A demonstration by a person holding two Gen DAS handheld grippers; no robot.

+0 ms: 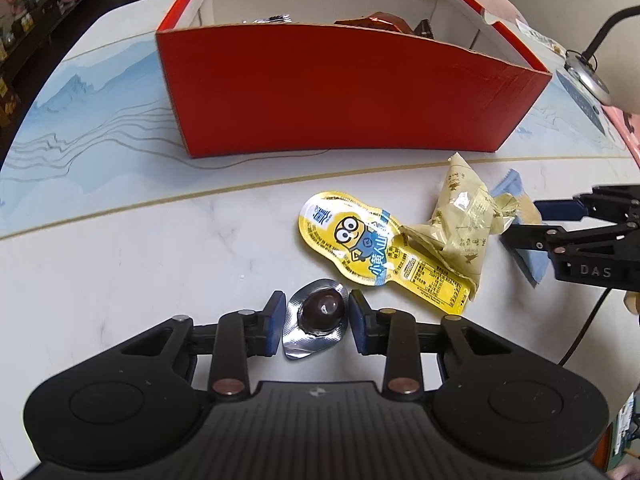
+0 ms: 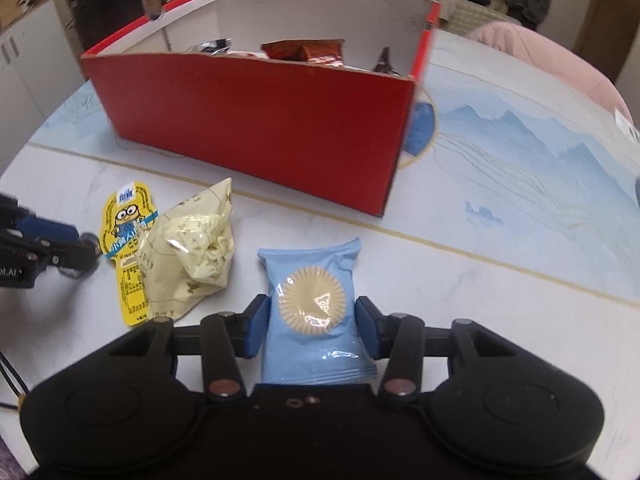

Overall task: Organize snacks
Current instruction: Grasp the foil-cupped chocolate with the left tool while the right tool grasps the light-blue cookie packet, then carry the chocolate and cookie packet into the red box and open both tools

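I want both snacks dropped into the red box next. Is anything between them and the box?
Only the box's near wall, which both must clear. The blue packet has bare table ahead; beyond the foil candy lies the yellow packet.

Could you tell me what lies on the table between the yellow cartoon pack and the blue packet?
A crumpled cream wrapper, overlapping the yellow pack and apart from the blue packet; right wrist view.

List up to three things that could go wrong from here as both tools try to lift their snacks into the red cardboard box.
1. The left tool straddles a silver foil blister with a dark chocolate dome; pinched only at the thin foil rim, it may buckle and slip.
2. The right tool brackets a light blue snack packet; squeezing could crack what is inside.
3. The tall front wall of the red cardboard box could catch a low carry.
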